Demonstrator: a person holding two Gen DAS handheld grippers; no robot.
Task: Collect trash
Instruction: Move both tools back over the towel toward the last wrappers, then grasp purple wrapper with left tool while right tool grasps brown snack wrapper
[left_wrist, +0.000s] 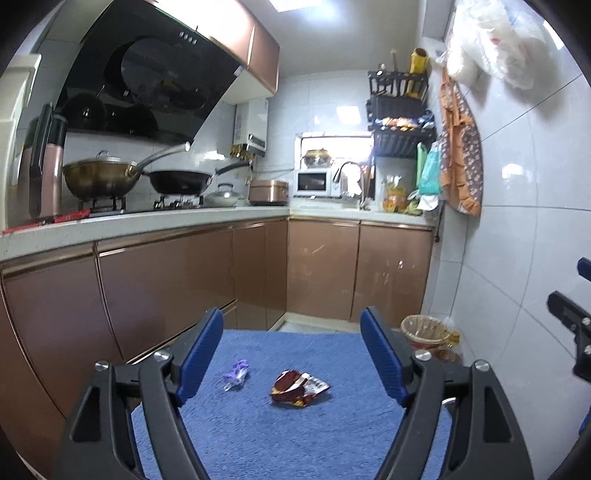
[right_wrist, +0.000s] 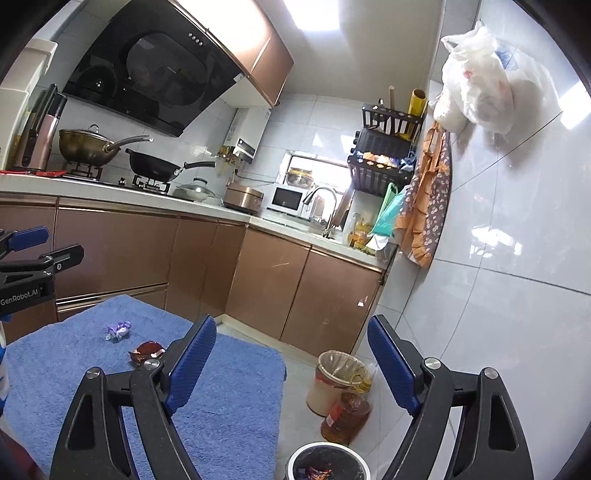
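A crumpled red snack wrapper (left_wrist: 298, 388) and a small purple candy wrapper (left_wrist: 235, 373) lie on a blue towel (left_wrist: 258, 435) that covers a table. My left gripper (left_wrist: 291, 350) is open and empty, held above the towel with both wrappers between and beyond its fingers. My right gripper (right_wrist: 291, 354) is open and empty, over the towel's right edge. In the right wrist view the red wrapper (right_wrist: 146, 351) is partly hidden by the left finger and the purple wrapper (right_wrist: 118, 330) lies further left. A round bin (right_wrist: 327, 463) holding wrappers stands on the floor below.
A lined wastebasket (right_wrist: 338, 380) and an oil bottle (right_wrist: 345, 415) stand on the floor by the tiled wall. Brown cabinets (left_wrist: 321, 266) and a counter with pans, a rice cooker and a microwave run along the left and the back. The left gripper (right_wrist: 33, 266) shows at the right wrist view's left edge.
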